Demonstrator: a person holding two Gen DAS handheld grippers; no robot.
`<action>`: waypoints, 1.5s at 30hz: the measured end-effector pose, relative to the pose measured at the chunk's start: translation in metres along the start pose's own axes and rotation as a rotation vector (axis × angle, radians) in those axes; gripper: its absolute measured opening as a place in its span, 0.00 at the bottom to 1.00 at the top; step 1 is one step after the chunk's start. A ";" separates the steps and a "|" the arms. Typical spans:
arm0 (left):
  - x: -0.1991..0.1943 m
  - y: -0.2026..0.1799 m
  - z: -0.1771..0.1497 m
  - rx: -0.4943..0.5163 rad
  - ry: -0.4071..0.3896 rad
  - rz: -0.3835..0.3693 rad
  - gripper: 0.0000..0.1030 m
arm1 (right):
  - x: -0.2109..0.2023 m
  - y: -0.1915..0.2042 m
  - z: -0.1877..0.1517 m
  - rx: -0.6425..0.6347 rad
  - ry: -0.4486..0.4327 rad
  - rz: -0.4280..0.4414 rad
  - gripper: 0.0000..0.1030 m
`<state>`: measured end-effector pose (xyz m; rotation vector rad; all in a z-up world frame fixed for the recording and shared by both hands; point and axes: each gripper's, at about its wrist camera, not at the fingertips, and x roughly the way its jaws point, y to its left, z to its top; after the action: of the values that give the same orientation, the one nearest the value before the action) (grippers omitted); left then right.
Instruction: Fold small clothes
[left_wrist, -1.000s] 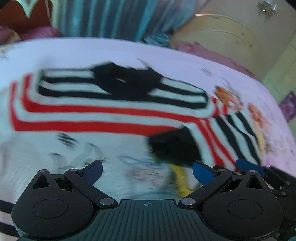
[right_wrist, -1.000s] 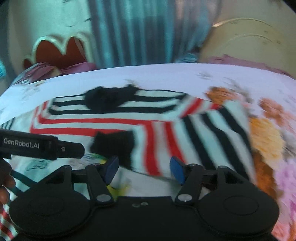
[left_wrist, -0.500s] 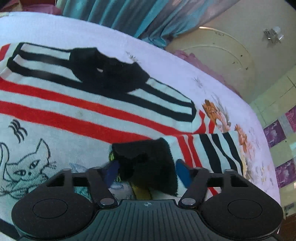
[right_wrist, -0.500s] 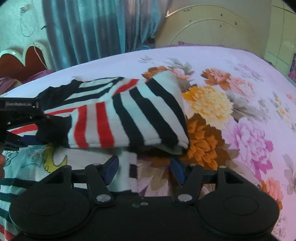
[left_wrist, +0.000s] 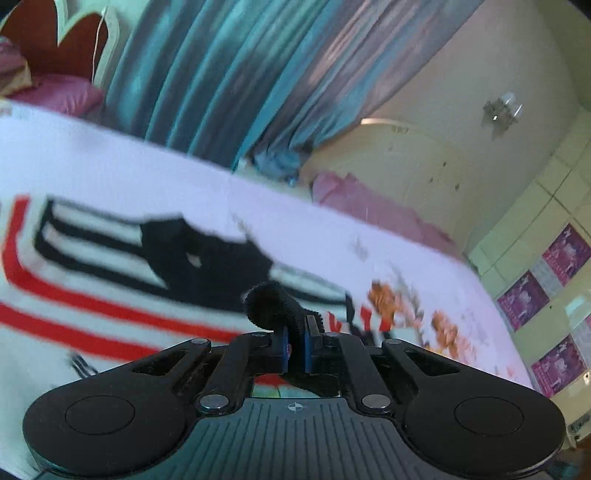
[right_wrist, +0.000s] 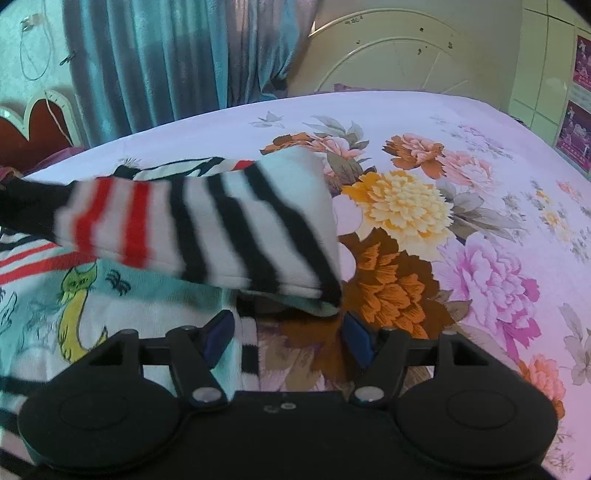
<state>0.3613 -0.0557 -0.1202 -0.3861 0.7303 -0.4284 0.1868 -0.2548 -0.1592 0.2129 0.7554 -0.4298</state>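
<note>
A small white shirt with red and black stripes (left_wrist: 92, 280) lies flat on the bed, collar at the far side. My left gripper (left_wrist: 295, 332) is shut on the black cuff (left_wrist: 269, 302) of one sleeve and holds it above the shirt. In the right wrist view that striped sleeve (right_wrist: 236, 229) stretches across, lifted off the cat-printed shirt front (right_wrist: 74, 295). My right gripper (right_wrist: 288, 336) hovers low at the shirt's right edge, jaws opening. A strip of the shirt's striped edge lies between its fingers, and the pads do not press on it.
The floral bedsheet (right_wrist: 480, 221) spreads to the right of the shirt. A teal curtain (left_wrist: 221, 74) hangs behind the bed. A pink pillow (left_wrist: 369, 206) lies at the far edge, and a red headboard (right_wrist: 37, 125) stands at the left.
My left gripper closed on the black cuff and lifted it, so the sleeve now hangs off the shirt. My right gripper swung right to the shirt's side edge.
</note>
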 end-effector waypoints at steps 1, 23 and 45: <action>-0.006 0.003 0.005 0.010 -0.015 0.005 0.07 | 0.002 0.001 0.001 0.002 -0.002 -0.001 0.62; -0.001 0.118 -0.022 0.031 0.075 0.319 0.07 | 0.023 0.013 0.005 0.028 0.025 0.049 0.08; 0.024 0.079 -0.018 0.054 0.073 0.284 0.13 | 0.055 0.006 0.072 0.079 0.038 0.147 0.43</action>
<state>0.3833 -0.0041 -0.1837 -0.2124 0.8297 -0.1944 0.2696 -0.2899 -0.1462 0.3493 0.7555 -0.3171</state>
